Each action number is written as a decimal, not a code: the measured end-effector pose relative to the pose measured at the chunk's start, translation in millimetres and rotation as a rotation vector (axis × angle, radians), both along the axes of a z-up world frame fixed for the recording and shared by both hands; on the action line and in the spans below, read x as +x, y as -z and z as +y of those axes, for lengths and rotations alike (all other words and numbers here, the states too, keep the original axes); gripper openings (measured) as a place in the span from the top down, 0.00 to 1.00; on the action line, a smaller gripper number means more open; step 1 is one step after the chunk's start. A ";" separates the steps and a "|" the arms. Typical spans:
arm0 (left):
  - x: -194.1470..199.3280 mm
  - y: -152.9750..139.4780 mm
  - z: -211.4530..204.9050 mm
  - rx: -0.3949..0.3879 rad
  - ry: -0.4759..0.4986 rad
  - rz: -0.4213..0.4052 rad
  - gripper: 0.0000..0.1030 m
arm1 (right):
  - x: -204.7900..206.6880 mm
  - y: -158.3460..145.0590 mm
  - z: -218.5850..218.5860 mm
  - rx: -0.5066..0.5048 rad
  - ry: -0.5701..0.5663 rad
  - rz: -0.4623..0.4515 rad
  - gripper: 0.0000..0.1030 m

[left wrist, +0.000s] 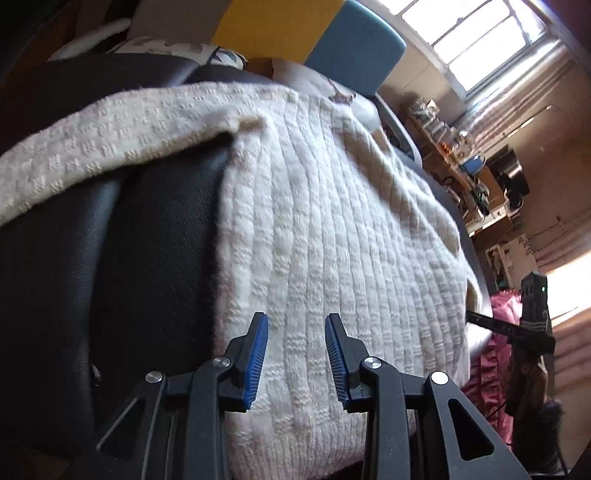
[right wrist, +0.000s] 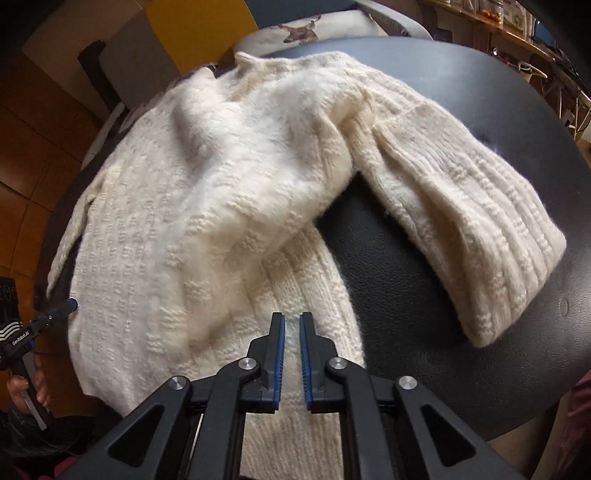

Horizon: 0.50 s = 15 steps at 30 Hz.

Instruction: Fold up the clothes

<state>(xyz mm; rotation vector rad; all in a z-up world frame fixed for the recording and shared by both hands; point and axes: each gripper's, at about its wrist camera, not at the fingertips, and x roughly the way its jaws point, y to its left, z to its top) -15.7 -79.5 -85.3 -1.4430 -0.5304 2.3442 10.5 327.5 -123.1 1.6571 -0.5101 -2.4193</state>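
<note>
Currently the cream knit sweater (right wrist: 207,206) lies spread over the black padded seat (right wrist: 461,110), one sleeve (right wrist: 461,221) angled toward its right edge. Left tool (left wrist: 296,326) is open above the fabric; right tool (right wrist: 291,325) is nearly closed, apparently pinching the hem. Folding has barely begun; sleeves and body remain.

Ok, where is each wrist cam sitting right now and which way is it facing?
Left wrist: low at the sweater's edge, looking along it toward the window; its own open fingers show, and the right gripper sits at far right.
Right wrist: above the black seat, looking down at the sweater; its own fingers, nearly closed over the knit, and the left gripper.
Shared: sweater, seat, each other's gripper.
</note>
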 end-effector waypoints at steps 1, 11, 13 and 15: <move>-3.4 -7.4 -13.8 -0.019 -0.034 0.023 0.68 | -2.8 -7.1 -6.9 -0.024 -0.010 0.035 0.90; -38.2 -26.9 -192.2 -0.364 -0.413 -0.003 0.68 | -66.7 -29.4 -106.5 -0.130 -0.177 0.126 0.88; -23.9 -22.1 -236.8 -0.353 -0.509 -0.037 0.66 | -79.3 -22.5 -122.6 -0.177 -0.214 0.109 0.88; -9.6 -17.3 -281.4 -0.340 -0.605 -0.072 0.63 | -94.6 -18.8 -142.0 -0.187 -0.245 0.101 0.88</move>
